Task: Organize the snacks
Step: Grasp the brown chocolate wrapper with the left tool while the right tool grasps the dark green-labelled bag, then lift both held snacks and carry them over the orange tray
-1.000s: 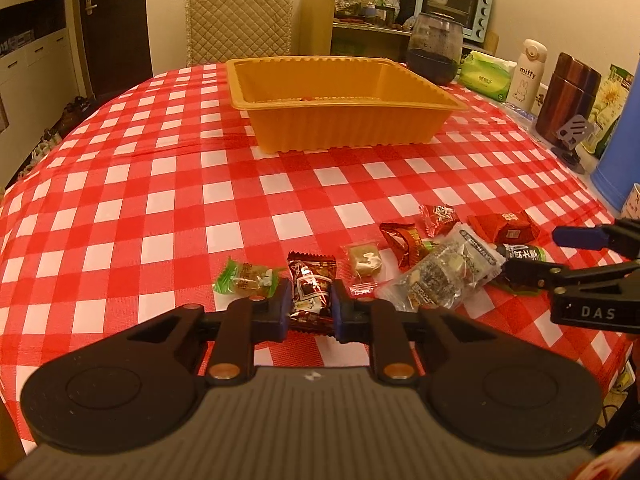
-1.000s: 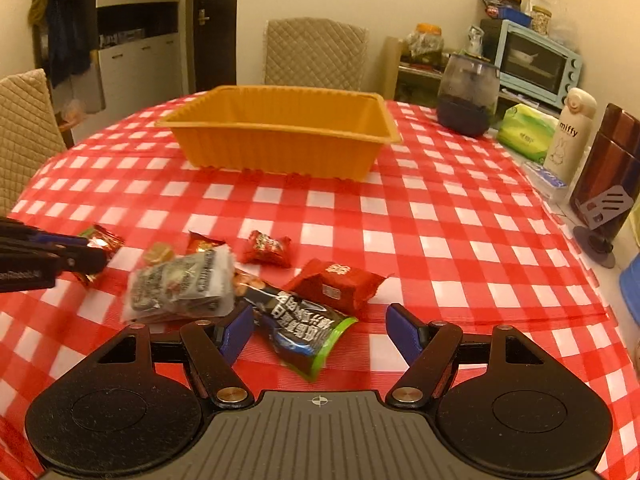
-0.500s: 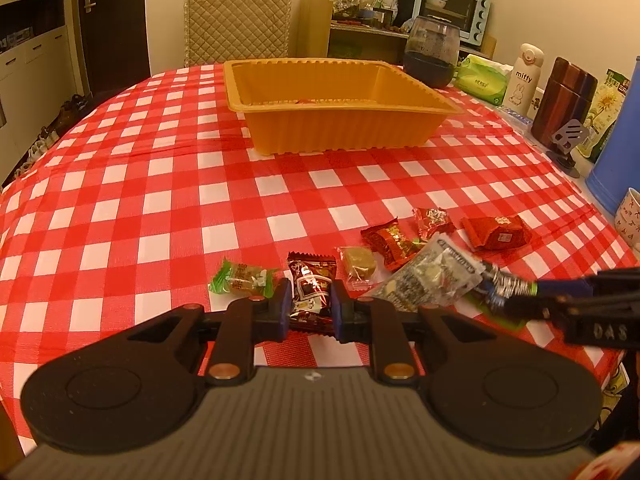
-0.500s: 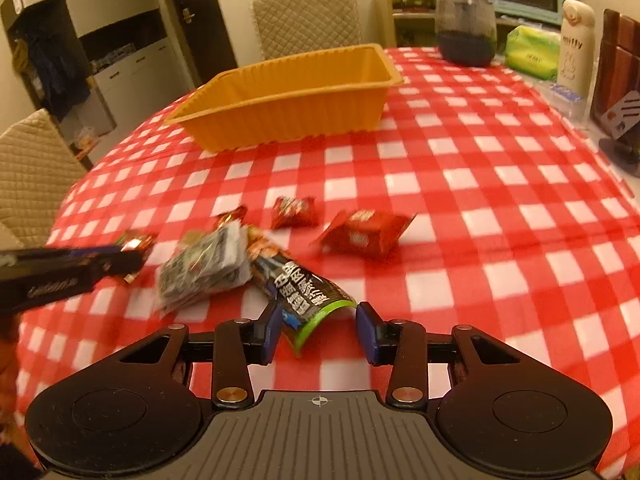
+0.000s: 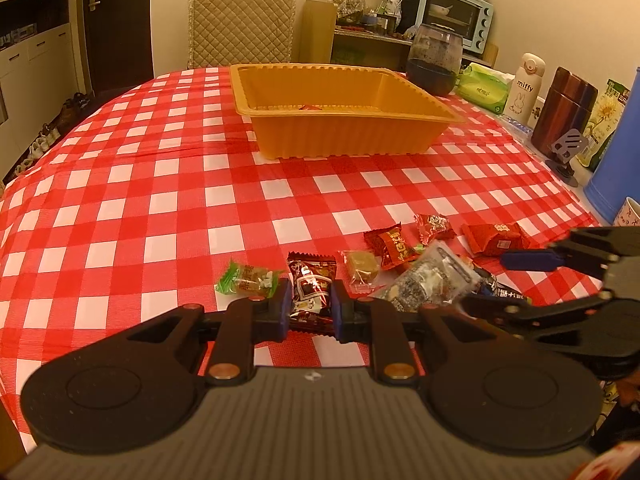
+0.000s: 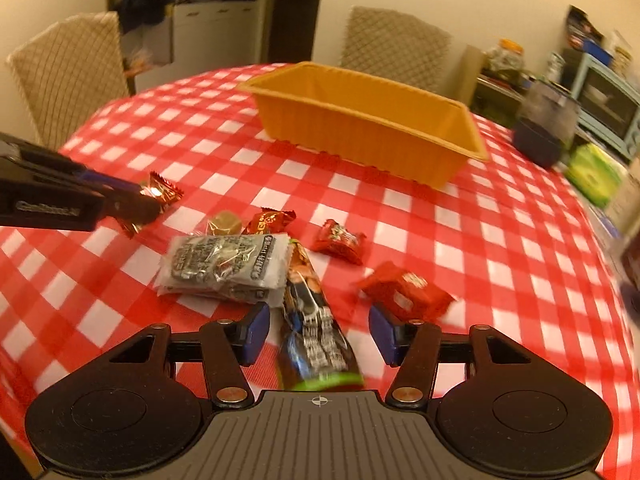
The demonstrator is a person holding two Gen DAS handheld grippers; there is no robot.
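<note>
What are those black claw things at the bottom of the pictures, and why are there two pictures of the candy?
They are grabbing tools; a person holds one in each hand. Each carries a camera, so each picture looks along one tool's fingers. The left gripper pinches a dark brown candy. The right gripper has just been opening; its fingers stand apart around a long dark snack packet, not squeezing it. More wrapped snacks lie on the red checked tablecloth. Farther back is an orange tray.

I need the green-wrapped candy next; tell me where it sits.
In the left wrist view the green-wrapped candy lies on the checked cloth just left of the left gripper, beside the brown packet it clamps.
</note>
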